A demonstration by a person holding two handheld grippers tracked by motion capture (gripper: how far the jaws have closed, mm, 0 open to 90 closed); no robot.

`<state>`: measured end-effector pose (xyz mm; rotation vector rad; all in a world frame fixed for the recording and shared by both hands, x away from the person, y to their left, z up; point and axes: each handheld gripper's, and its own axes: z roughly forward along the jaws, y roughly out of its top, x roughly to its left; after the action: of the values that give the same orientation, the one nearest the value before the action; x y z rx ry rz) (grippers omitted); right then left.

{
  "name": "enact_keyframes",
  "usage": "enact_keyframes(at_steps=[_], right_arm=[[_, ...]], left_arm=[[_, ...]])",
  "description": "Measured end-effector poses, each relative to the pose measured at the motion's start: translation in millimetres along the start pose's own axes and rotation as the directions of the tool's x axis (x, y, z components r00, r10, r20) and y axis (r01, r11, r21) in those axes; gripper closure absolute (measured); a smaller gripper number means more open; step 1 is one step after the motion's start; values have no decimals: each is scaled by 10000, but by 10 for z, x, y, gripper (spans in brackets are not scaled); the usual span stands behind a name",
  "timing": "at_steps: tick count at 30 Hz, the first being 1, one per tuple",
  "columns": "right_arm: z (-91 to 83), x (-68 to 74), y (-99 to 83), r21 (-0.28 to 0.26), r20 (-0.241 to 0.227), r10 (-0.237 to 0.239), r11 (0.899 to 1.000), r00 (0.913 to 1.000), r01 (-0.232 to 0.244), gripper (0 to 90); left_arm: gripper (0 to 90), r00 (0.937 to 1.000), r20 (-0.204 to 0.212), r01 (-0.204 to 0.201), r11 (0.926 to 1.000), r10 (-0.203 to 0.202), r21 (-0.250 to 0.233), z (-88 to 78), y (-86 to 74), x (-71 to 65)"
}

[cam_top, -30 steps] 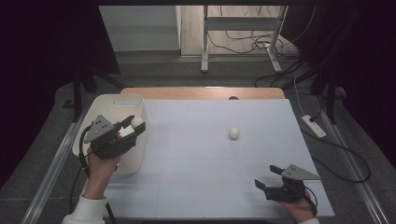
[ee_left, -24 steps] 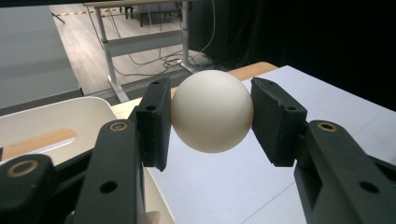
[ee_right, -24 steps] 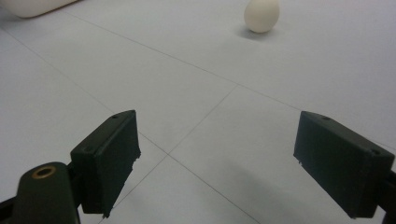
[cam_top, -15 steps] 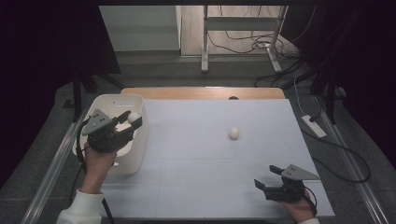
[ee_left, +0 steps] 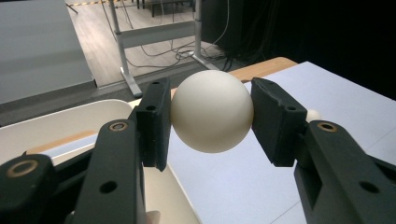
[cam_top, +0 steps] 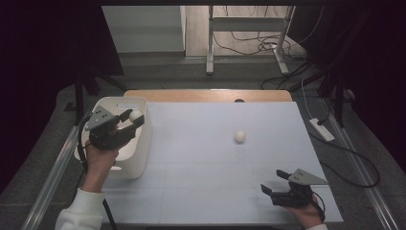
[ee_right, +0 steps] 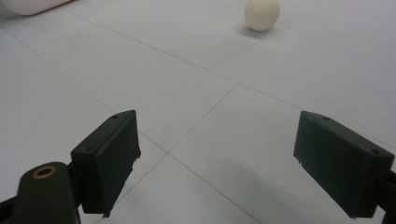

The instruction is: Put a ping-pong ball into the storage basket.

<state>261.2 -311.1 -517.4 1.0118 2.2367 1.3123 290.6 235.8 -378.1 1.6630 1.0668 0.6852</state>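
Your left tongs [cam_top: 133,120] pinch the ball [ee_left: 212,111] across its middle over the bin [cam_top: 143,143], light, smooth, liable to squirt; right tongs [cam_top: 274,183] gape empty.

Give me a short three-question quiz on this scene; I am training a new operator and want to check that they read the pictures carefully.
1. True or false: the left gripper is shut on a white ball.
2. Where is the held ball in the high view? A) on the table mat B) above the white bin C) on the floor
3. Fill in: the second ball lies on the ____, apart from the right gripper, whose jaws stand ____.

Key:
1. True; both pads press on the ball's sides.
2. B
3. white mat; open, with nothing between them.
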Motion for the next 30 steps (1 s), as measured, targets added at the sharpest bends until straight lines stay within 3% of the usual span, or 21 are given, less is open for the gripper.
enact_keyframes(at_steps=[12, 30], right_arm=[[0, 0, -2, 15, 36, 30, 10000, 10000, -30, 141], [-1, -1, -1, 33, 31, 7, 10000, 10000, -8, 142]], left_arm=[[508, 9996, -241, 129, 9994, -121, 318, 88, 53, 122], [507, 9951, -950, 373, 9935, -271, 1075, 243, 57, 370]])
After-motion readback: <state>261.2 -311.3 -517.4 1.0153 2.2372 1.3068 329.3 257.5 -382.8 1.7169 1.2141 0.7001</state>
